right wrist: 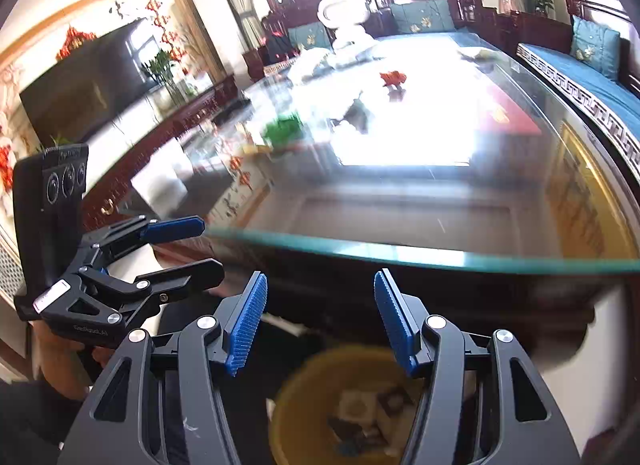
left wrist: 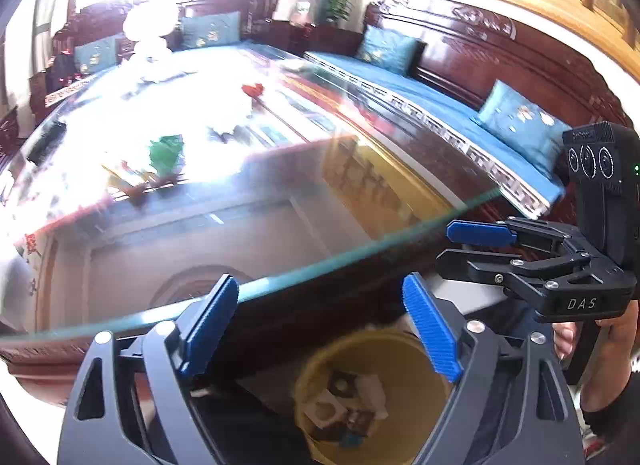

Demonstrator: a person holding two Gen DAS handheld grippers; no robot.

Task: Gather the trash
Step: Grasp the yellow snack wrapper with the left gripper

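A yellow bin (left wrist: pixel 380 349) stands on the floor below the table edge, with paper and wrapper scraps in it. My left gripper (left wrist: pixel 320 321) hovers over the bin, open, with nothing between its blue pads. In the left wrist view my right gripper (left wrist: pixel 448 244) is at the right, held in a hand. The right wrist view shows the right gripper (right wrist: pixel 320 317) open and empty above the bin (right wrist: pixel 304 377), with the left gripper (right wrist: pixel 212 245) at the left. On the glass table lie a green crumpled scrap (left wrist: pixel 166 153) (right wrist: pixel 284 127), a red scrap (left wrist: pixel 253 89) (right wrist: pixel 394 77) and white scraps (left wrist: pixel 224 121).
The glass table edge (left wrist: pixel 360 257) (right wrist: pixel 400 253) runs just beyond both grippers. A white vase (right wrist: pixel 344 13) stands at the table's far end. A carved wooden sofa with blue cushions (left wrist: pixel 516 117) lines the right side. A dark television (right wrist: pixel 80 93) is at the left.
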